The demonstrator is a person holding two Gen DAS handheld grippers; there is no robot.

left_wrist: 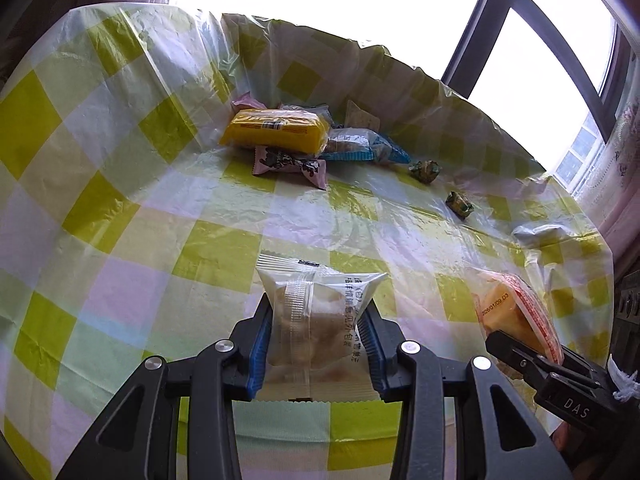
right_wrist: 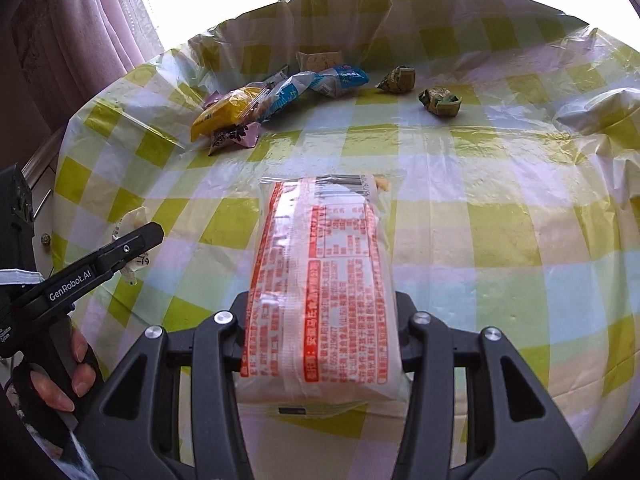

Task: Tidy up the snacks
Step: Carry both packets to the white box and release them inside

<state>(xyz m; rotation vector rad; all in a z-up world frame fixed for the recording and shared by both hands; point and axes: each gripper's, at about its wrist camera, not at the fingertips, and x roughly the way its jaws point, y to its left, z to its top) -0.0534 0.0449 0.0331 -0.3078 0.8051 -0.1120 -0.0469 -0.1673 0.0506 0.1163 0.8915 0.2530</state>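
Observation:
My left gripper (left_wrist: 318, 332) is shut on a clear-wrapped pastry packet (left_wrist: 320, 316) held above the checked tablecloth (left_wrist: 120, 200). My right gripper (right_wrist: 322, 336) is shut on an orange-and-white printed snack pack (right_wrist: 320, 280), which also shows at the right of the left wrist view (left_wrist: 516, 312). A pile of snacks lies at the far side: a yellow pack (left_wrist: 276, 128), a pink wrapper (left_wrist: 290, 164) and blue-white packets (left_wrist: 360, 146). The same pile shows in the right wrist view (right_wrist: 256, 108).
Two small green-gold wrapped candies (left_wrist: 425, 170) (left_wrist: 459, 205) lie right of the pile, also in the right wrist view (right_wrist: 398, 79) (right_wrist: 440, 101). The plastic cloth rises in a crumpled wall (right_wrist: 400, 12) at the back. A window and curtains stand behind.

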